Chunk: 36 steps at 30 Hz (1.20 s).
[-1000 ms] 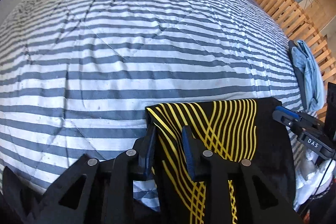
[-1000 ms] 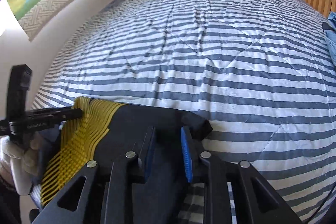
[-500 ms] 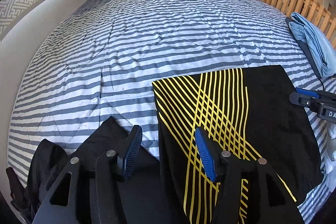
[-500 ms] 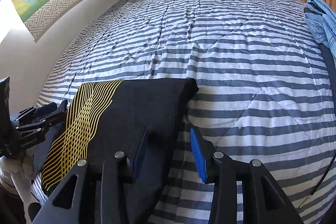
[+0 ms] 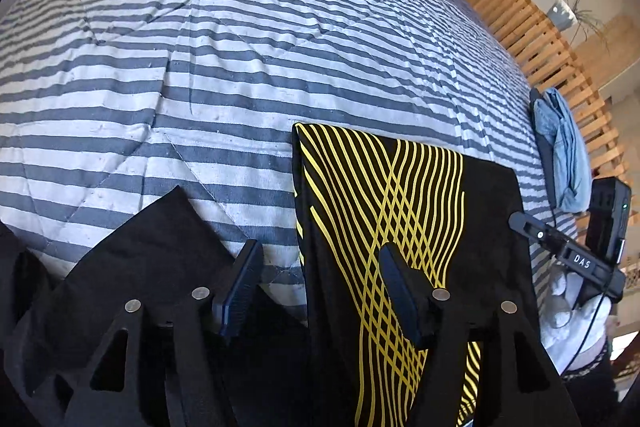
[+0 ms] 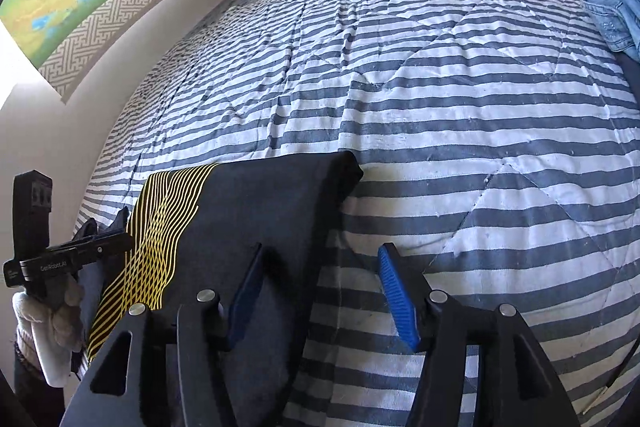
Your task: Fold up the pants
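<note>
Left wrist view: pants [image 5: 404,211] run near-to-far under both opening, empty grippers, left gripper [image 5: 320,295] and right gripper [image 6: 320,291].

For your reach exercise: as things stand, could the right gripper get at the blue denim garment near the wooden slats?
Probably yes, with a long reach. The right gripper, jaws opening and holding nothing, sits over the black pants. The denim garment lies far across the striped quilt, and only bare quilt lies between.
</note>
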{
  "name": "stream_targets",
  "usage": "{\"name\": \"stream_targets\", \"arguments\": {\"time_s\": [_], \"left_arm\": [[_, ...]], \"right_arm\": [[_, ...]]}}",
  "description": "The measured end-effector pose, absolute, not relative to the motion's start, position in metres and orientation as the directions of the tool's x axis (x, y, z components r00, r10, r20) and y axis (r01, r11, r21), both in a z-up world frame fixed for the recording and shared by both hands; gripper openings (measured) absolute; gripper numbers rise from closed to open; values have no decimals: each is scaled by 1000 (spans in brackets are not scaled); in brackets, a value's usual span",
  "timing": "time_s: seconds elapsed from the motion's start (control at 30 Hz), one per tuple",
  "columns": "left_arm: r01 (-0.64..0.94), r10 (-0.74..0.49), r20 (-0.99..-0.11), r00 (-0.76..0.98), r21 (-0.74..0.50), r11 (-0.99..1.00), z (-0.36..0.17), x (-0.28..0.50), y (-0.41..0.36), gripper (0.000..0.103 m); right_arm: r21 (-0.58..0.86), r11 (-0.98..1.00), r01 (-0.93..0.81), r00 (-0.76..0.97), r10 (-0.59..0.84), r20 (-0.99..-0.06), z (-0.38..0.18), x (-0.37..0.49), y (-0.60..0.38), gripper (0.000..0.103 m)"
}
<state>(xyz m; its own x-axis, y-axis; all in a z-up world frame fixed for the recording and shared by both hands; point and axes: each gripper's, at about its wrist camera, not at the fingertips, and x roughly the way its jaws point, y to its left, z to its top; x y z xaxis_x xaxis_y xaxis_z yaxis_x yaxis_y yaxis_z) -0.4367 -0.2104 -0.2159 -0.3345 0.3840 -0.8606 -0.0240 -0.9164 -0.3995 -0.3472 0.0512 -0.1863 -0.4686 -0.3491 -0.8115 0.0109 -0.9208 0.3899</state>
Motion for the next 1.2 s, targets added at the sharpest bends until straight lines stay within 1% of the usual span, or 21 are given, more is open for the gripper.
{"name": "stream_targets", "arguments": {"time_s": [0.13,0.33,0.43,0.5,0.57,0.63,0.7,0.73,0.77,0.8,0.87,0.9,1.03,1.2], "left_arm": [[-2,423,-849,-316,-446,-895,-221,-449,-215,67],[-28,424,-854,-303,-436,-899,-223,-462,-204,68],[-36,433,-849,-303,-444,-895,-224,-466,-203,67],[-44,432,-850,-301,-440,-897,-224,-468,-198,61],[-58,438,-851,-289,-441,-895,-226,-468,-193,43],[-78,450,-850,-276,-447,-891,-228,-468,-187,35],[-90,449,-850,-274,-442,-892,-229,-468,-181,23],[-94,468,-846,-257,-460,-883,-231,-470,-178,12],[-88,470,-845,-254,-464,-882,-234,-471,-176,9],[-90,466,-844,-265,-459,-884,-234,-470,-173,8],[-109,456,-842,-287,-444,-889,-230,-467,-170,6],[-114,453,-839,-300,-440,-891,-227,-465,-169,6],[-120,468,-811,-351,-457,-881,-210,-454,-174,6],[-175,451,-769,-453,-419,-891,-159,-428,-170,5]], "right_arm": [[403,-915,21,-427,-373,-824,-188,-357,50,54],[419,-907,31,-407,-395,-824,-189,-367,45,58],[437,-898,57,-403,-421,-812,-190,-371,41,58],[444,-893,72,-406,-433,-805,-191,-373,38,58],[483,-873,67,-406,-466,-786,-192,-374,40,58],[513,-855,74,-404,-496,-769,-193,-375,41,54],[557,-827,76,-393,-538,-745,-196,-377,38,42],[578,-813,75,-378,-560,-737,-199,-379,36,40],[581,-811,73,-377,-562,-736,-200,-380,32,38],[575,-814,78,-384,-557,-736,-200,-381,30,28],[582,-809,82,-370,-567,-736,-201,-383,25,13],[590,-804,75,-375,-570,-731,-201,-383,25,10],[581,-807,103,-429,-564,-706,-185,-372,23,9],[553,-816,167,-511,-551,-660,-142,-348,21,8]]}}
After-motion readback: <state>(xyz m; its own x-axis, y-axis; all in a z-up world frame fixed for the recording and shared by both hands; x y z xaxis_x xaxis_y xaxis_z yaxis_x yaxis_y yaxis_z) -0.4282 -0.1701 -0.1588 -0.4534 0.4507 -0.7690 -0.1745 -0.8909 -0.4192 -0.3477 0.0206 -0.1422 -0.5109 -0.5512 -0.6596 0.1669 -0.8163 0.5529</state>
